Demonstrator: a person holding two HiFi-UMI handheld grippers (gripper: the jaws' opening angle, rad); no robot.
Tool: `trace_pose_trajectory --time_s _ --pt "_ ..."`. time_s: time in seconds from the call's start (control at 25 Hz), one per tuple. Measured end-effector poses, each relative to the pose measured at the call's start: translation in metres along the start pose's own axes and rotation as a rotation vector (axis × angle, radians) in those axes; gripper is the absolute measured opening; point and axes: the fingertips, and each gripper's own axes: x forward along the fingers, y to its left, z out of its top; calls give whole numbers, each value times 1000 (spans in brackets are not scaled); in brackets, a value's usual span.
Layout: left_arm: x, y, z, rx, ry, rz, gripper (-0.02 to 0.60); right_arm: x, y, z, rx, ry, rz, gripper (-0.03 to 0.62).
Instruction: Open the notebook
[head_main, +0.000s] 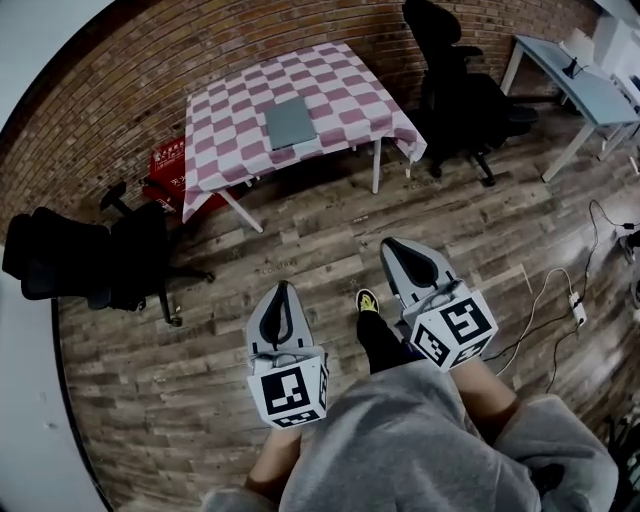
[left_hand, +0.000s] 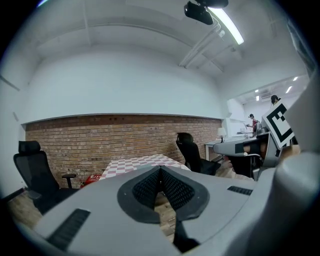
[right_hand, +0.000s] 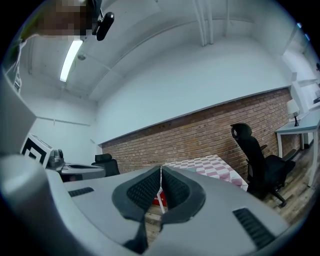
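Observation:
A grey closed notebook (head_main: 290, 122) lies flat on a table with a pink-and-white checked cloth (head_main: 345, 70) by the brick wall. Both grippers are held close to the person's body over the wooden floor, well short of the table. My left gripper (head_main: 283, 287) points toward the table with its jaws together and nothing between them. My right gripper (head_main: 388, 243) is likewise shut and empty. In the left gripper view the table (left_hand: 135, 164) shows far beyond the shut left gripper (left_hand: 160, 169). In the right gripper view the table (right_hand: 210, 165) lies beyond the shut right gripper (right_hand: 160, 170).
A black office chair (head_main: 100, 255) stands at the left and another (head_main: 455, 85) to the right of the table. A red crate (head_main: 170, 165) sits under the table's left side. A pale desk (head_main: 575, 85) is at the far right, with cables (head_main: 560, 300) on the floor.

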Motion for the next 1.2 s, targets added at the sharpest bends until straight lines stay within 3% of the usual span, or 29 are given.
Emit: trace_pose_trajectory --time_s 0.4,1.2 --pt "95 19 -16 -14 91 -13 11 79 -62 -10 8 58 -34 28" --pt "285 60 36 -25 125 15 11 242 -174 28 29 102 -4 28"
